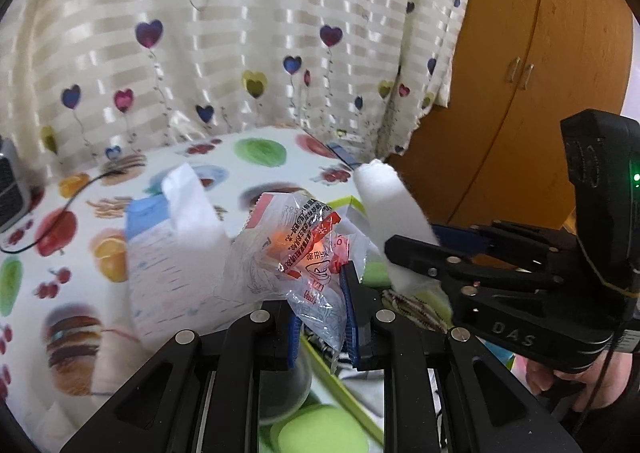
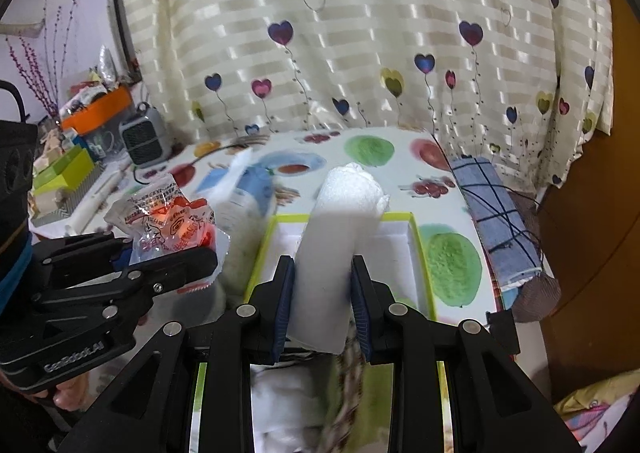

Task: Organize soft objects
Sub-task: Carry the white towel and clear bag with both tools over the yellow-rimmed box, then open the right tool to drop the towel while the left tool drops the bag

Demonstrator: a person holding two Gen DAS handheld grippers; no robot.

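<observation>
Both claws are pinching something. Left gripper (image 1: 322, 313), its blue pads nearly together, clamps the lower end of a crinkled clear plastic packet (image 1: 304, 249) printed in red, with something orange showing through it; the packet stands up out of the jaws above the desk (image 1: 80, 253), which is covered in a fruit-print cloth. Right gripper (image 2: 322, 309) squeezes a white roll of soft foam-like material (image 2: 336, 245) between its pads, the roll sticking forward and upward, its ragged far end over the far wall of a shallow lime-edged white box (image 2: 416, 237) that lies open on the desk below it. From the left wrist view the same white roll (image 1: 384, 213) shows to the right of the packet, with the right gripper (image 1: 404, 253) around it and a hand (image 1: 576, 377) on its handle. A blue-and-white soft pack (image 1: 160, 245) lies blurred on the desk left of the packet. At the desk's right edge sits a rolled blue checked cloth (image 2: 492, 221). Near the far left corner stands a small grey heater (image 2: 146, 137), and a heart-patterned curtain (image 2: 360, 33) hangs behind the far edge.
</observation>
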